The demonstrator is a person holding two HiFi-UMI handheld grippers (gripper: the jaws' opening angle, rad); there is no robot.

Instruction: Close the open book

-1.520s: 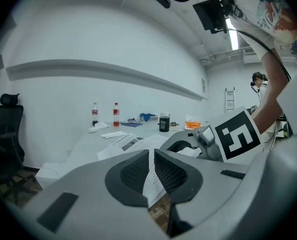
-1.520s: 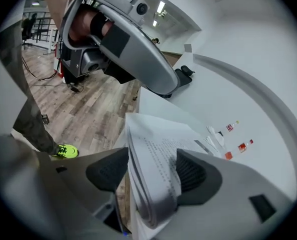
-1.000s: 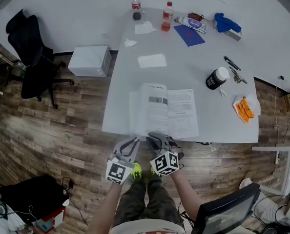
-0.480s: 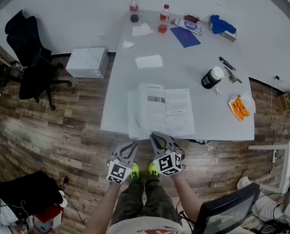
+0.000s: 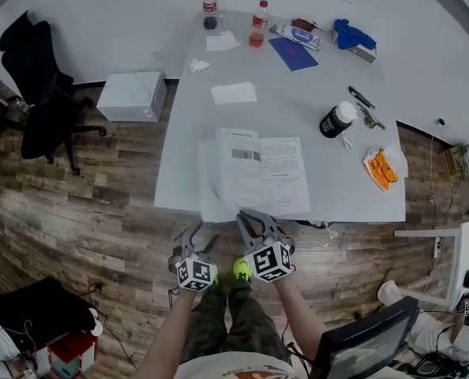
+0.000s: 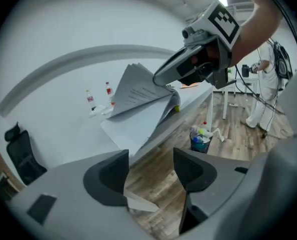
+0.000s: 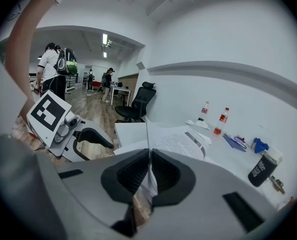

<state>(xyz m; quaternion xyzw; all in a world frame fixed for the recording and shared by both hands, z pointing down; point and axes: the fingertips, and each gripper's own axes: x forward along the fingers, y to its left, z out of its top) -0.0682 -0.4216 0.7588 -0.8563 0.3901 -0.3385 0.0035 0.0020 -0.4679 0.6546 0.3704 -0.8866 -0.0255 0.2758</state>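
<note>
Two hand-held grippers meet at the near edge of a white table (image 5: 298, 93), where the open book (image 5: 258, 172) lies face up with its lower edge at the table's near rim; the right gripper (image 5: 249, 219) reaches over that rim to the book's lower edge; its jaws are pressed together on a thin sheaf of pages (image 7: 147, 134), which stands edge-on between the pads in the right gripper view; seen from the left gripper view, those pages rise off the book in a bowed fan toward the right gripper.

The left gripper (image 5: 196, 239) hangs just beside it on the left, off the table and over the wooden floor (image 5: 100, 204), clear of the book; its jaws have just been opening and stand wide apart, with nothing between them.

Farther back on the table, a black jar (image 5: 333, 121) with a white lid stands to the right of the book; a loose white sheet (image 5: 234, 93) lies beyond the book; two bottles (image 5: 258, 22) stand near the far edge, with a blue booklet (image 5: 292, 54) beside them; an orange item (image 5: 380, 168) lies near the right edge; a white box (image 5: 136, 95) and a black office chair (image 5: 33, 77) stand on the floor to the left of the table.
</note>
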